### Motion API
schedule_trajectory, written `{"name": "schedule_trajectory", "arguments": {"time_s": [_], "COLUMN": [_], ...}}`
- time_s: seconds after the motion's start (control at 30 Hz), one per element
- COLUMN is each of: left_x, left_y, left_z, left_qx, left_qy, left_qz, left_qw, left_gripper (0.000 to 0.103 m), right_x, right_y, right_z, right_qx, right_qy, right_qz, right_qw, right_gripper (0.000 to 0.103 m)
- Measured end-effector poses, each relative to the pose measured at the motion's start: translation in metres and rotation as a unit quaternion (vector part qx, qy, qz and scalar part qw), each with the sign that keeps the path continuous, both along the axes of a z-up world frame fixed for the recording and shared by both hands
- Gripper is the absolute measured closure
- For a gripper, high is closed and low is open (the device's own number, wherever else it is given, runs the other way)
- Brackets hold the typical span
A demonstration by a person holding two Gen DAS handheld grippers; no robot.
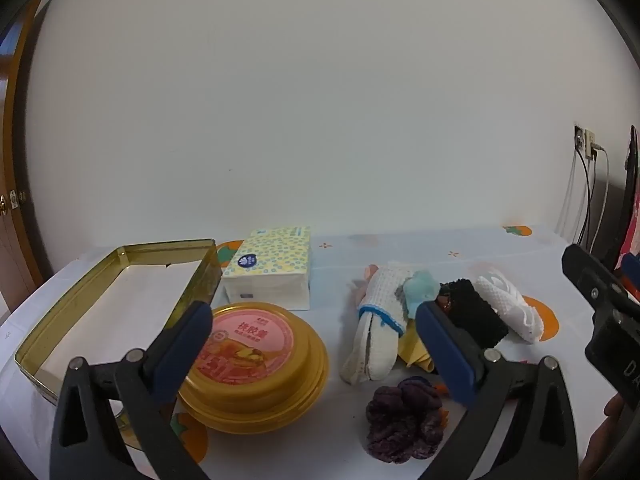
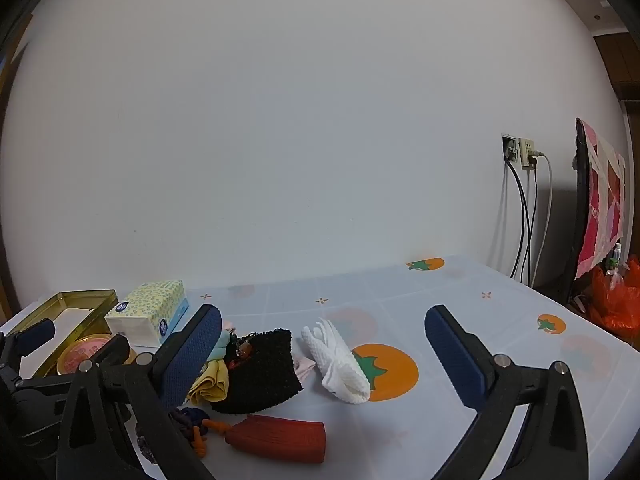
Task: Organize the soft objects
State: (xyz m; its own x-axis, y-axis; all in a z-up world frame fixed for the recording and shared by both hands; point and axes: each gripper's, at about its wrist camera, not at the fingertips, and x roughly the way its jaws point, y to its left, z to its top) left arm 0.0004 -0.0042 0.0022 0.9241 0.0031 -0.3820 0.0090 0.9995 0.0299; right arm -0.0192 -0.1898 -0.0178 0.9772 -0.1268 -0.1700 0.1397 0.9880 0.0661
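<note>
Nearest in the left wrist view, the left tongs stand wide apart and hold nothing; between their blue pads, at about 6 o'clock, lies a dark purple knitted scrunchie on the worktop, which wears a white cloth with orange fruit prints. Just beyond, at 7 o'clock, sits a round golden plastic tub with a pink label, and at 9 o'clock an open golden metal tin. Toward 5 o'clock, a heap of soft things lies close together: a rolled white waffle cloth with blue trim, a pale teal fluffy piece, a black fuzzy pouch and a folded white mesh cloth. Farther, at 12 o'clock, a dotted yellow tissue pack stands near the wall. In the right wrist view, the right tongs are also wide and empty, and a red tassel with an orange knot lies nearest, at 7 o'clock, in front of the black pouch.
</note>
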Motion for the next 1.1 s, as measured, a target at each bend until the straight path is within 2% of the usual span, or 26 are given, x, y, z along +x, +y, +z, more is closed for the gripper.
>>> {"name": "schedule_trajectory", "arguments": {"time_s": [0.83, 1.1], "left_x": [0.0012, 0.0003], "left_y": [-0.0014, -0.0031], "left_z": [-0.0027, -0.0045], "left_qx": [-0.004, -0.015], "left_qy": [0.002, 0.01], "left_qz": [0.0, -0.027], "left_qw": [1.0, 0.9995], "left_gripper": [0.0, 0.0], "right_x": [0.0, 0.0006], "right_y": [-0.001, -0.0063], "right_z": [-0.0019, -0.0031], "right_qx": [0.0, 0.007], "right_qy": [0.001, 0.0], "right_qz": [0.0, -0.016], "right_qw": [1.0, 1.0], "right_gripper": [0.0, 0.0]}}
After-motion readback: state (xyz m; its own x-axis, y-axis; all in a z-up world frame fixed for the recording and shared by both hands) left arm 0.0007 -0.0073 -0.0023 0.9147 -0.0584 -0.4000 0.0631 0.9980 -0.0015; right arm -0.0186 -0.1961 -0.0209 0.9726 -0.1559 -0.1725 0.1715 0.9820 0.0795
